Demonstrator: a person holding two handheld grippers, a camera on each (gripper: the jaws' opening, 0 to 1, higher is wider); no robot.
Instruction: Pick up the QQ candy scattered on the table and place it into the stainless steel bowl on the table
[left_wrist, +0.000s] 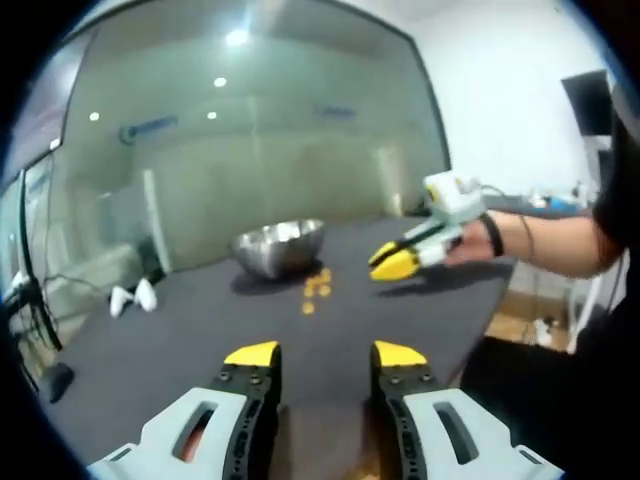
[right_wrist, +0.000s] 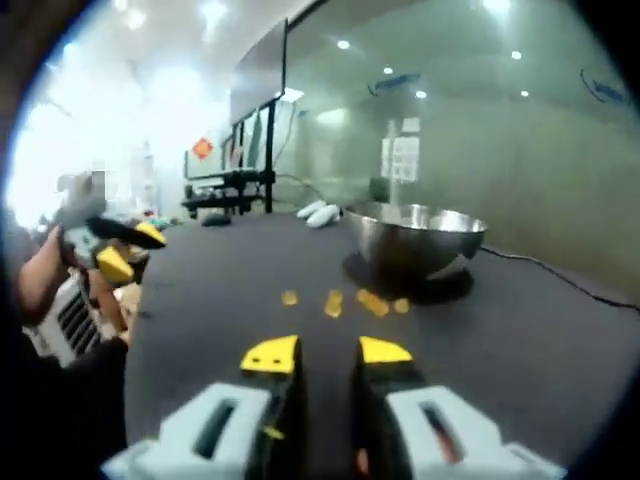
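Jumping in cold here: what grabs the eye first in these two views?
The shiny stainless steel bowl on the dark table, with orange candies scattered on the table just in front of it. In the left gripper view, the right gripper reaches in from the right, yellow tips close together beside the candies, while the left gripper hangs open over the near edge.

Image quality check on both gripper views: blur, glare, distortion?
Left gripper view: soft throughout, fisheye bends the glass wall, ceiling lights flare; candies are orange blobs by the stainless steel bowl. Right gripper view: blown-out white at upper left, the other hand-held gripper motion-smeared, bowl shows reflections and a dark shadow on the table.
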